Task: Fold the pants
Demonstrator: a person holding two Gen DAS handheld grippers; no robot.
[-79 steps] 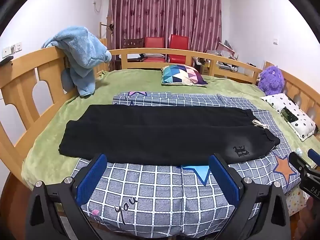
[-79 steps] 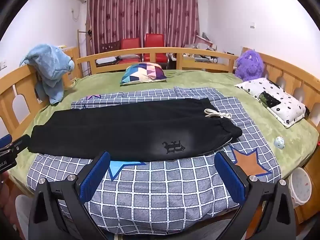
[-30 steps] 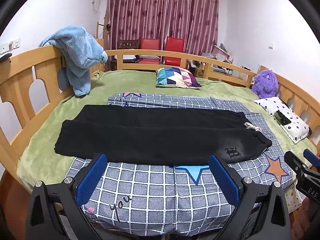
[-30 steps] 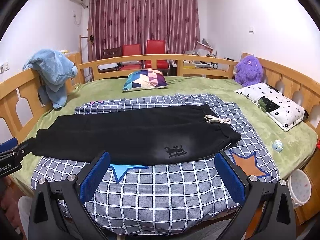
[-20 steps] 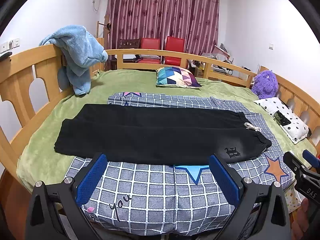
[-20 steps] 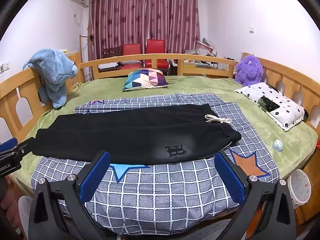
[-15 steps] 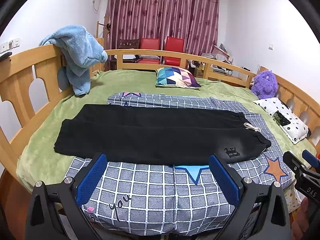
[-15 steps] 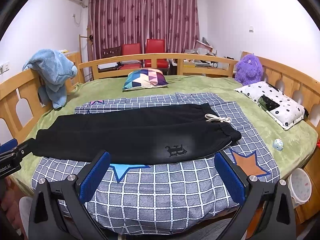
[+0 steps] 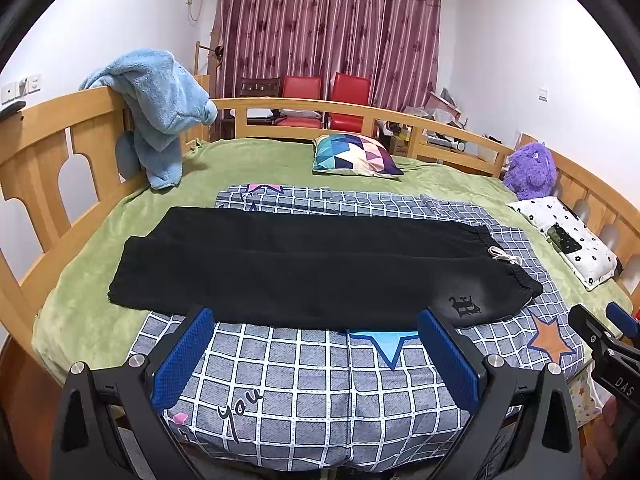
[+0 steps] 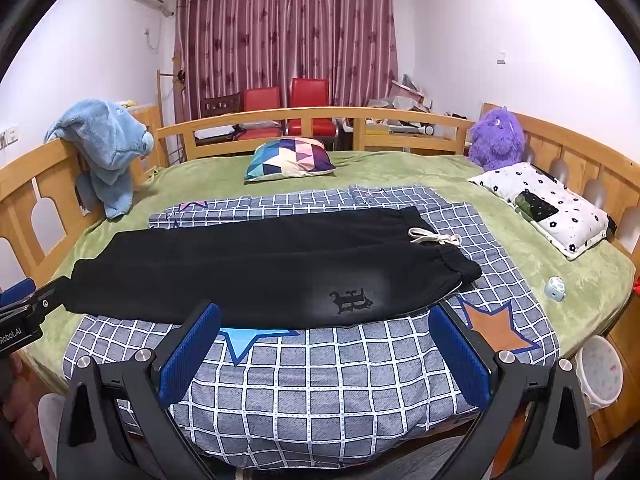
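Note:
Black pants (image 9: 312, 268) lie flat across a grey checked quilt (image 9: 320, 380) on the bed, folded lengthwise, legs to the left, waistband with a white drawstring (image 9: 505, 255) to the right. They also show in the right wrist view (image 10: 264, 268). My left gripper (image 9: 316, 354) is open and empty, held back off the bed's near edge, short of the pants. My right gripper (image 10: 326, 354) is open and empty, likewise short of the pants, nearer the waistband end.
A wooden rail (image 9: 48, 152) rings the green-covered bed. A blue fleece (image 9: 160, 120) hangs on the left rail. A patterned cushion (image 9: 354, 156), a purple plush toy (image 10: 496, 140), a spotted pillow (image 10: 552, 208), a small round toy (image 10: 555, 289) and a white bin (image 10: 600, 376) are around.
Both grippers have drifted back slightly and stay open. The pants have not moved.

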